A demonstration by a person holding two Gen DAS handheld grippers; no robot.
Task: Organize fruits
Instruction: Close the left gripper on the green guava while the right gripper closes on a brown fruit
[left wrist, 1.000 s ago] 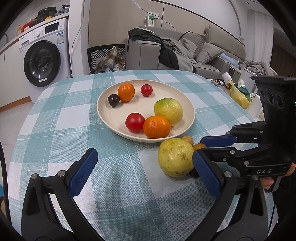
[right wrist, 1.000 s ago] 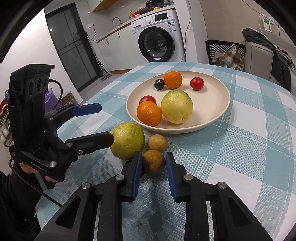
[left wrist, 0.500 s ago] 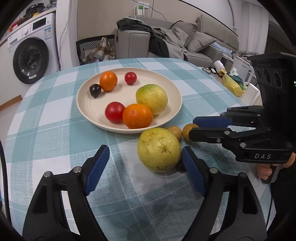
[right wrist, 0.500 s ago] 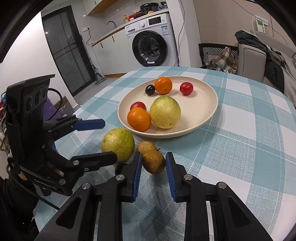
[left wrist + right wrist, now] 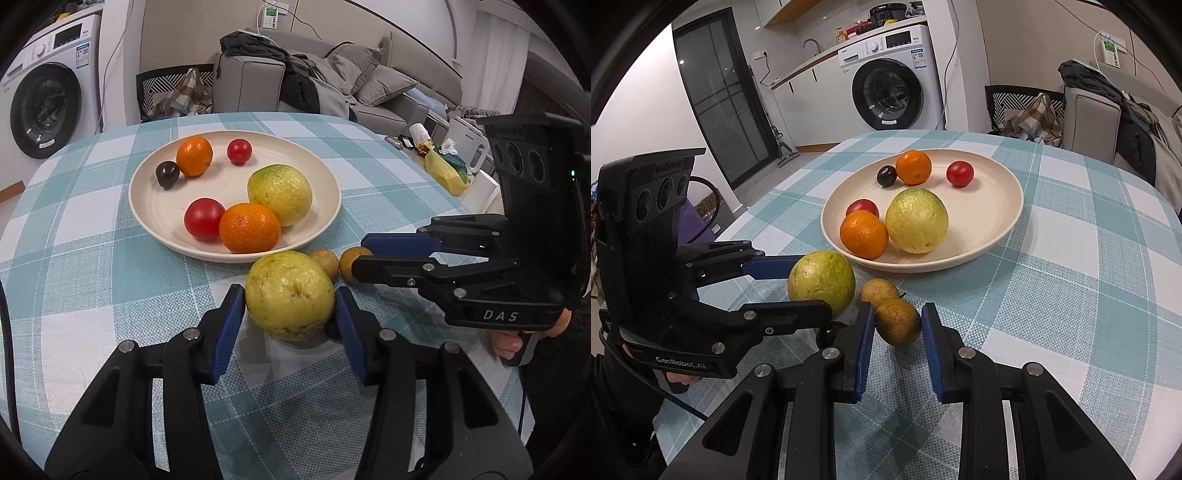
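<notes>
My left gripper (image 5: 290, 314) is closing on the green-yellow guava (image 5: 290, 295), at six o'clock from the plate (image 5: 147, 206). My right gripper (image 5: 897, 328) is closed on the small brown fruit (image 5: 897, 321).

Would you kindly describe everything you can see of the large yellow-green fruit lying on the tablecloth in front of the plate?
The yellow-green fruit is round, guava-like, with a dull, pitted skin, brown specks and a greener flush on one side. It looks whole and lies on the checked tablecloth, just off the cream plate. The left gripper has it between its blue-padded jaws, which are closing; both pads look to be at its sides. A small brown fruit sits close behind it; whether they touch is unclear.
</notes>
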